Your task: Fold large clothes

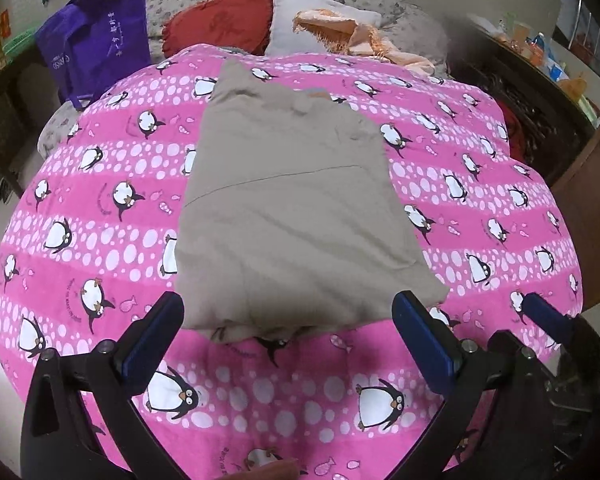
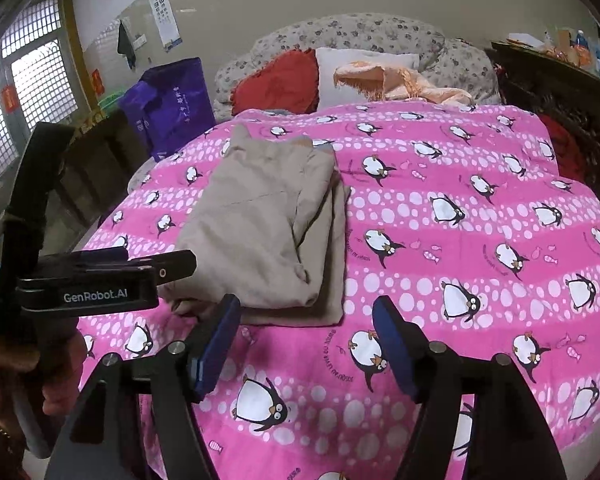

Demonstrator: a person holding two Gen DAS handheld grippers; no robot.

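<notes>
Beige garment (image 1: 288, 208) lies folded into a layered rectangle on the pink penguin-print blanket (image 1: 100, 240) covering the bed, upper layer offset from the lower along one side; near edge just ahead of both grippers; left gripper (image 1: 288, 340) spread wide, released, holding nothing, fingers straddling the garment's near edge; right gripper (image 2: 306, 344) likewise parted and empty, just short of the fold; red pillow (image 2: 278, 82), white pillow (image 2: 352, 68) and purple bag (image 2: 168, 100) beyond.

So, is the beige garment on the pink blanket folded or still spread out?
Folded. The beige cloth garment lies as a compact stack of layers on the pink penguin-print blanket, its layered edges visible; neither tongs touch it.
</notes>
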